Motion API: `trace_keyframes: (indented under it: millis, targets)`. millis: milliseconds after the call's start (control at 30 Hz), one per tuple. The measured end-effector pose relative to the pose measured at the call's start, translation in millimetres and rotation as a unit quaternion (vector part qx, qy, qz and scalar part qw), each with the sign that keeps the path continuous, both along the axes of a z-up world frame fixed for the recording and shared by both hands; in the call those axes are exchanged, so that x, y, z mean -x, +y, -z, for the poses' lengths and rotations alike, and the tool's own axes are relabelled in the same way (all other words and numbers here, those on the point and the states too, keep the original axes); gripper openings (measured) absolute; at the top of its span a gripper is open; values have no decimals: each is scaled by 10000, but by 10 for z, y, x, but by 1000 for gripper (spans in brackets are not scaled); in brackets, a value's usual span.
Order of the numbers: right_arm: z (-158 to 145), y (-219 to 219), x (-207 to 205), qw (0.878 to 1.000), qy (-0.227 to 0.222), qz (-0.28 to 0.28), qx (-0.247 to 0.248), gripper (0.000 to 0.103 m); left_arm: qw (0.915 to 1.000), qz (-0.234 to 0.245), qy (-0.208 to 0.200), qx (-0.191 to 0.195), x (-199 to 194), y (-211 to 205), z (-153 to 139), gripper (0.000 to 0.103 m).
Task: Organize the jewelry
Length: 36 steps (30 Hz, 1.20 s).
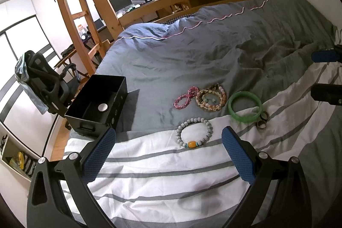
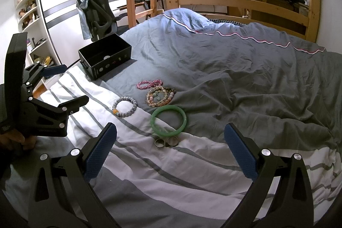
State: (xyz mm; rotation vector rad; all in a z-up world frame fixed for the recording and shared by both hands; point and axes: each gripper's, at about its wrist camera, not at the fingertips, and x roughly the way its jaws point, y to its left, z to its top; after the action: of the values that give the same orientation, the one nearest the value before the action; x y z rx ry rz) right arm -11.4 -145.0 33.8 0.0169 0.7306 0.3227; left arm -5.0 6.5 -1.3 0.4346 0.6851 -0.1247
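Observation:
Jewelry lies on the bed: a grey bead bracelet with an orange bead (image 1: 194,131) (image 2: 124,107), a pink bead bracelet (image 1: 185,97) (image 2: 149,83), a pile of peach and brown bead bracelets (image 1: 211,98) (image 2: 159,96), a green bangle (image 1: 244,106) (image 2: 169,120) and two metal rings (image 1: 263,120) (image 2: 166,141). An open black box (image 1: 97,105) (image 2: 104,56) stands to the left. My left gripper (image 1: 168,140) is open and empty, just short of the grey bracelet. My right gripper (image 2: 170,137) is open and empty, above the rings.
The bed has a grey duvet (image 2: 235,69) and a white striped blanket (image 1: 160,174). A wooden bunk frame (image 2: 235,1) and ladder (image 1: 70,14) stand behind. An office chair (image 2: 100,12) is beside the bed. The left gripper body shows in the right wrist view (image 2: 38,104).

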Motion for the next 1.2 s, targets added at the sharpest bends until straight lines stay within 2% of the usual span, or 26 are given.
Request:
trace_keyframes:
  millis: [167,333,433,467,533,600,633,767,967,1033,1100,1200]
  targets:
    - [-8,10,-6,10000,17,1,9,99,10000,24,91,11,-21,14,46,98]
    - [150,57,-112,9992,358,-6,155,99,9991,118,367,196,-136,9,109,97]
    - [203,98,-189,9985,517,-108,136,88,9979,121,592,243,-259,-12,182,98]
    - [225,105,-216,9982,574,-134,120,81,9975,109,662,230,-306,-28,212,97]
    - [276,113,-288,9973,706,-167,75,79,9961,66,863,176,-436,-34,309,93]
    - [313,134,-379,9964,814,-220,-20,78,9935,9,1130,108,-579,-32,434,81]
    - [327,144,-413,9962,842,-237,-30,77,9924,-10,1228,97,-632,-28,477,80]
    - [415,257,-608,9953,901,-332,147,75,9893,-23,1458,61,-749,-47,592,80]
    - [701,430,-906,9897,1325,-456,301,75,9828,-141,1840,63,-899,-35,761,80]
    - [789,469,-967,9880,1414,-417,459,75,9816,-140,1901,124,-936,-45,784,83]
    - [881,482,-1030,9862,1518,-363,547,75,9803,-180,1965,70,-977,-63,831,92]
    - [1033,490,-1096,9823,1749,-353,570,74,9745,-286,2222,-137,-1052,-94,987,93]
